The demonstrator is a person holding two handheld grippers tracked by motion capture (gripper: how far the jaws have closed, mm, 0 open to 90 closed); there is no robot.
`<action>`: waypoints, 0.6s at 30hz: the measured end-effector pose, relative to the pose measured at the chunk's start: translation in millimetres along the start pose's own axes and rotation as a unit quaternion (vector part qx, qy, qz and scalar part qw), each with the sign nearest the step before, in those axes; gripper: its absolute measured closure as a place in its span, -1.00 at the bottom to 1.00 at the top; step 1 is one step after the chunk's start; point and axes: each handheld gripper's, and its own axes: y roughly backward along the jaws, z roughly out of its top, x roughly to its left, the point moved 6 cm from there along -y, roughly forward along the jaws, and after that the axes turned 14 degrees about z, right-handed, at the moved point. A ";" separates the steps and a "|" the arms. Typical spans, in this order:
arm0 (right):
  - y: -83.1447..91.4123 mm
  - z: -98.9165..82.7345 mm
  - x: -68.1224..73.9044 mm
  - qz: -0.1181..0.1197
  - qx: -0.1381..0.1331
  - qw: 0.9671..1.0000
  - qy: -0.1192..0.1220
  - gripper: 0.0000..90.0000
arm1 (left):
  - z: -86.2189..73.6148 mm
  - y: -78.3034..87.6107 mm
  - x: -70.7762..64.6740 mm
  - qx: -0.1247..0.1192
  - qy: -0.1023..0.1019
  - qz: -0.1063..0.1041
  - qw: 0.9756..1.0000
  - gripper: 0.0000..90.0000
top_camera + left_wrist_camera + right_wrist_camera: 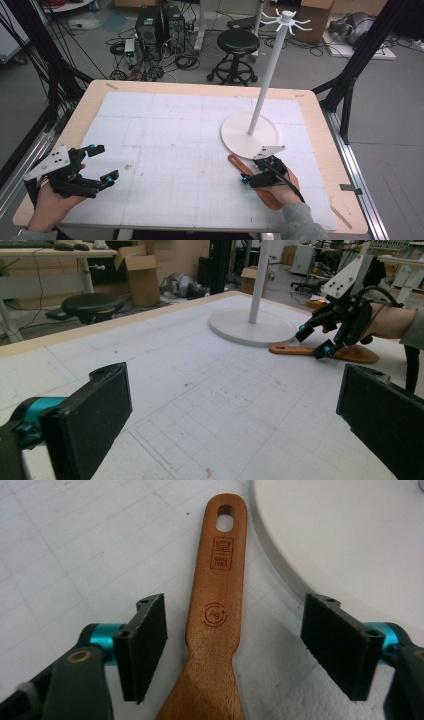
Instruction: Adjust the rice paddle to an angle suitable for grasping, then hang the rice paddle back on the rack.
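A wooden spatula (234,161) lies flat on the white gridded mat (170,145), just in front of the stand's round base. In the right gripper view its handle (216,595), with a hanging hole at the far end, runs up between the two black pads. My right gripper (251,172) is open over that handle, one pad on each side and a gap to both. My left gripper (104,162) rests near the table's left front edge, open with nothing between its jaws. The left gripper view shows the right gripper (315,340) above the spatula (295,349).
A white hanging stand with a round base (235,137), a tall pole (265,85) and hooks at the top (286,19) stands right of centre, close behind the spatula. Beyond the table's far edge are a black stool (238,42) and computer towers (160,27) on the floor.
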 end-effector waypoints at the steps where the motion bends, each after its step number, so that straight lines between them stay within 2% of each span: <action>1: -0.1 0.1 0.2 0.000 0.000 1.000 -0.001 -0.41 | 0.1 0.8 0.7 -0.001 -0.001 0.001 1.000 -0.96; 14: 1.0 0.0 -3.1 0.003 -0.005 1.000 -0.014 -0.28 | -1.4 5.1 3.5 -0.001 0.001 0.008 1.000 -0.96; 18: 1.7 -0.2 -4.3 0.005 -0.003 1.000 -0.009 -0.25 | -3.9 4.7 4.6 0.004 0.001 0.010 1.000 -0.96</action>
